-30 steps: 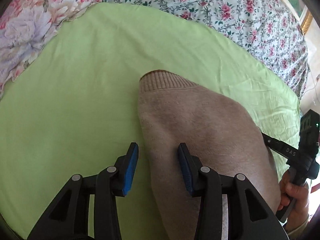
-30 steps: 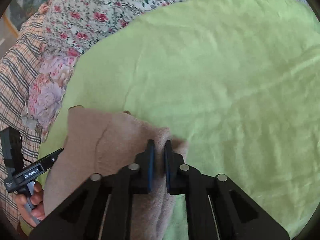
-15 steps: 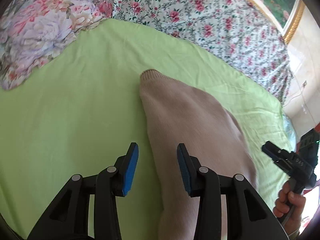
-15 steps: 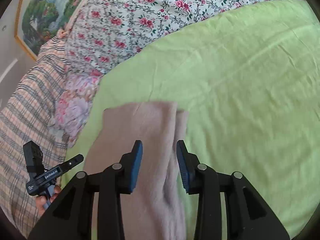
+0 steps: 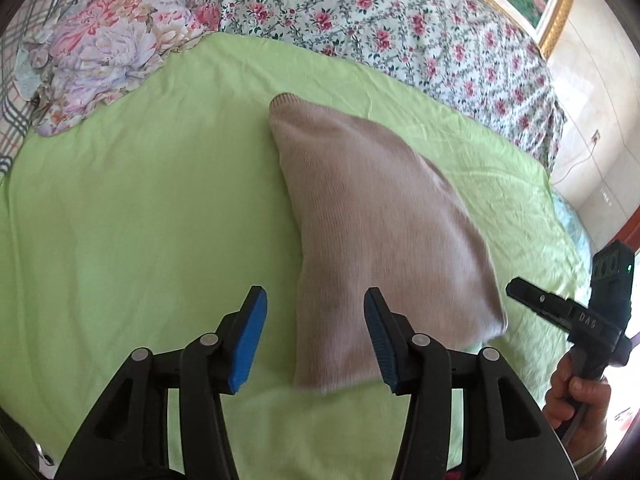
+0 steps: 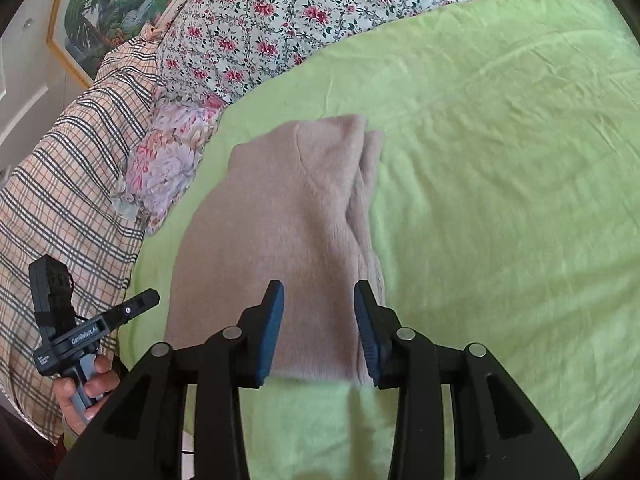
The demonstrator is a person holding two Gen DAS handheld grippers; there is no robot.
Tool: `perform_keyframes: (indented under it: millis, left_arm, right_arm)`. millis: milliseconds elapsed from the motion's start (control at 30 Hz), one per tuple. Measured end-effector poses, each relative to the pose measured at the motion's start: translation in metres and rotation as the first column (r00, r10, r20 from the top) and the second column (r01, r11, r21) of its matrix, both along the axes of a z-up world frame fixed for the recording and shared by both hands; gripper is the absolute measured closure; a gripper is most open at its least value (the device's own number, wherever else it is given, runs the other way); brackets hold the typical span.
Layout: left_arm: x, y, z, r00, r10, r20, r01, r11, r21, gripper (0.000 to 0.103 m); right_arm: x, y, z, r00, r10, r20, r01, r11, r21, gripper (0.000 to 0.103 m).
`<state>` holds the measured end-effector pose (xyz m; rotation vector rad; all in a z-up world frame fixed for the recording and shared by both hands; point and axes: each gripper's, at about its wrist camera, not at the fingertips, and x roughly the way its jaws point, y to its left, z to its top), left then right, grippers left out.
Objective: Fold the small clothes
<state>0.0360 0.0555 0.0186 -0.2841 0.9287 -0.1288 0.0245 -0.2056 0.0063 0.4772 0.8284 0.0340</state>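
Green sheet (image 5: 120,220): covers bed, floral quilt (image 5: 400,28) behind. Beige knit garment (image 5: 380,216): folded, flat on sheet centre. Left gripper (image 5: 312,336): jaws opening, nothing between pads. Right gripper (image 6: 318,332): jaws parted, empty, above garment's near edge.

Black angular gripper frames, round silver screws, blue ribbed fingers (image 5: 248,340), white "DAS" and "GenRobot.AI" lettering.

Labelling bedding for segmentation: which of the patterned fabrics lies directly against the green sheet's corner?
The crumpled big-peony fabric, pink and lilac blooms, overlapping the green sheet. The small-rose print lies behind it; the plaid is outermost.
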Motion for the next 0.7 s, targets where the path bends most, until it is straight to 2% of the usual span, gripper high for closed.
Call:
perform_keyframes:
  millis: [233, 400, 533, 700]
  left_arm:
    - [-0.028, -0.008, -0.009, 1.0, -0.009, -0.016, 0.01, 0.997, 0.071, 0.043]
    - [-0.046, -0.013, -0.008, 1.0, -0.011, -0.003, 0.011, 0.989, 0.146, 0.025]
    - [-0.056, -0.012, -0.009, 1.0, -0.021, -0.003, 0.021, 0.984, 0.177, 0.022]
    - [-0.063, -0.015, -0.011, 0.999, -0.04, -0.011, 0.042, 0.978, 0.205, 0.02]
  right_arm:
    - [-0.019, 0.012, -0.003, 1.0, 0.02, -0.006, -0.021, 0.999, -0.041, 0.059]
    - [-0.034, 0.023, -0.007, 0.999, 0.05, -0.016, -0.052, 0.994, -0.1, 0.047]
    - [-0.044, 0.035, -0.008, 0.996, 0.08, -0.025, -0.083, 0.986, -0.144, 0.036]
    - [-0.05, 0.038, -0.012, 0.995, 0.094, -0.026, -0.097, 0.985, -0.144, 0.033]
